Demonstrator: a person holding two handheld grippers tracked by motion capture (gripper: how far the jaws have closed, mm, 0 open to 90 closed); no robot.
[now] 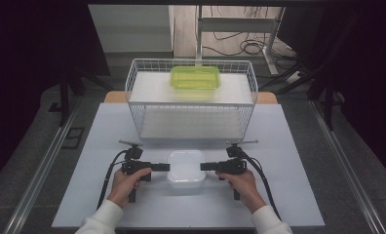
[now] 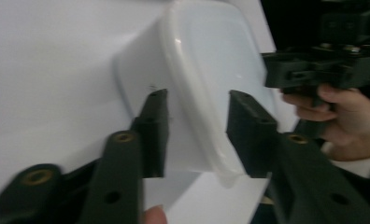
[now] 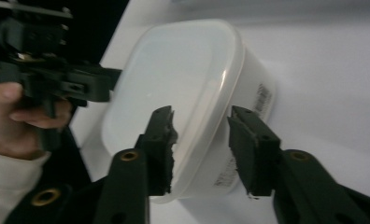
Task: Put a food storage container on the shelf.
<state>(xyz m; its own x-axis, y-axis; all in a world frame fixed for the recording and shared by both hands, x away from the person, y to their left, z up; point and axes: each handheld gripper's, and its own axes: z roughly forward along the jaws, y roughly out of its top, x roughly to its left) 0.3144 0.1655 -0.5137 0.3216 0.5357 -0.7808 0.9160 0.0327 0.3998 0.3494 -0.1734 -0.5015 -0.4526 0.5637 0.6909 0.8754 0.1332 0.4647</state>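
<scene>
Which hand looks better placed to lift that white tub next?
Neither alone, probably. The left gripper straddles the white tub's left rim and the right gripper its right rim, mirror-like; jaws not yet visibly pressing. A two-handed lift seems likeliest.

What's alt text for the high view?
Two hands hold a left tool and right tool at opposite sides of a white lidded tub on a white table. Behind it, a wire basket holds a green tub.
</scene>
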